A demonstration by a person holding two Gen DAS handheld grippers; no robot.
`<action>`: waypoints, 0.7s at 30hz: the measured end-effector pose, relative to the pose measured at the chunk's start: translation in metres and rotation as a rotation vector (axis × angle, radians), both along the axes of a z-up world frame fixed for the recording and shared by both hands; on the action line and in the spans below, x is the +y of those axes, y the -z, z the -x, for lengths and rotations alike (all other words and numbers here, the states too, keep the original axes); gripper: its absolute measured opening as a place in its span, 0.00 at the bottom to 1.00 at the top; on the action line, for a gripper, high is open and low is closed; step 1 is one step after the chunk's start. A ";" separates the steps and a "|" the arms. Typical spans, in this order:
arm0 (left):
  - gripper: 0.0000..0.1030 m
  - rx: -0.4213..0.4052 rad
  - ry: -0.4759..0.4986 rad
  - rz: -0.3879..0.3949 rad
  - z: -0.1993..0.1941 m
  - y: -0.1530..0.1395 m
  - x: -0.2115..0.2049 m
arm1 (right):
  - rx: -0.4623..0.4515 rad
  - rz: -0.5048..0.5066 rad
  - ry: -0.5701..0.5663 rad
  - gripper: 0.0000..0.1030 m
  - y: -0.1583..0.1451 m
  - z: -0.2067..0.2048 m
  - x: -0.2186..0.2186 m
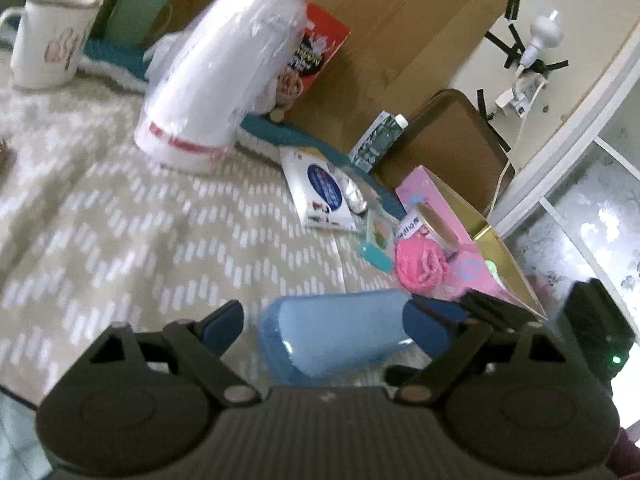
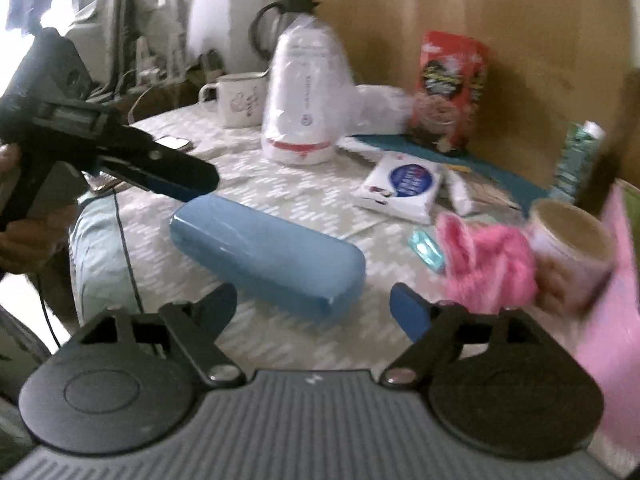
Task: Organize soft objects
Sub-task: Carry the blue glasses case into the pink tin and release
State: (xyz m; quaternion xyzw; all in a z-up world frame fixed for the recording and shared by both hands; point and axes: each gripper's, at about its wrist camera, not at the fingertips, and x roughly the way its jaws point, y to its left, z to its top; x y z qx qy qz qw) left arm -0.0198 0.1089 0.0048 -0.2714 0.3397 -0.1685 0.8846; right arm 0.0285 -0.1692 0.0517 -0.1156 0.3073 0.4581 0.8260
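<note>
A light blue oblong case lies on the patterned tablecloth. My left gripper is open, its fingers standing either side of one end of the case without pressing on it. My right gripper is open and empty, just short of the case's other end. A pink fluffy object lies to the right of the case, beside a paper cup and a pink box.
A white kettle in plastic wrap, a mug, a red snack bag and a white tissue pack stand further back. A person's hand holds the left gripper beyond the table's left edge.
</note>
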 end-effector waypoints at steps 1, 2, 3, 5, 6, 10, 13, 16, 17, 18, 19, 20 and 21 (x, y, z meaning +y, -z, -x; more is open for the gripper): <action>0.73 0.014 0.006 0.000 -0.004 0.002 -0.003 | 0.007 0.007 -0.021 0.84 0.003 -0.004 0.004; 0.69 0.035 0.015 -0.012 -0.008 0.005 -0.007 | 0.014 0.011 -0.034 0.84 0.005 -0.006 0.008; 0.65 0.036 0.016 -0.032 -0.009 0.007 -0.012 | 0.025 0.010 -0.040 0.82 0.008 -0.008 0.011; 0.65 0.022 0.022 -0.066 -0.008 0.004 -0.018 | 0.047 -0.005 -0.020 0.80 0.011 -0.005 0.013; 0.65 0.019 0.029 -0.071 -0.009 0.002 -0.021 | 0.036 -0.003 0.000 0.80 0.011 0.000 0.014; 0.64 -0.009 0.080 -0.064 -0.016 -0.014 -0.037 | 0.026 -0.032 0.085 0.73 0.005 0.021 -0.007; 0.64 -0.068 0.151 -0.087 -0.030 -0.034 -0.065 | -0.016 -0.074 0.172 0.73 -0.008 0.029 -0.034; 0.64 -0.131 0.237 -0.109 -0.053 -0.057 -0.102 | -0.056 -0.109 0.272 0.73 -0.023 0.029 -0.067; 0.64 -0.150 0.266 -0.118 -0.061 -0.064 -0.117 | -0.081 -0.111 0.304 0.73 -0.028 0.029 -0.078; 0.63 -0.177 0.297 -0.130 -0.069 -0.072 -0.134 | -0.109 -0.107 0.340 0.73 -0.033 0.030 -0.086; 0.64 -0.204 0.326 -0.146 -0.077 -0.078 -0.151 | -0.138 -0.101 0.375 0.73 -0.037 0.029 -0.098; 0.64 -0.225 0.352 -0.161 -0.085 -0.082 -0.167 | -0.160 -0.094 0.408 0.73 -0.041 0.027 -0.110; 0.64 -0.238 0.372 -0.169 -0.092 -0.085 -0.183 | -0.177 -0.090 0.445 0.73 -0.043 0.025 -0.121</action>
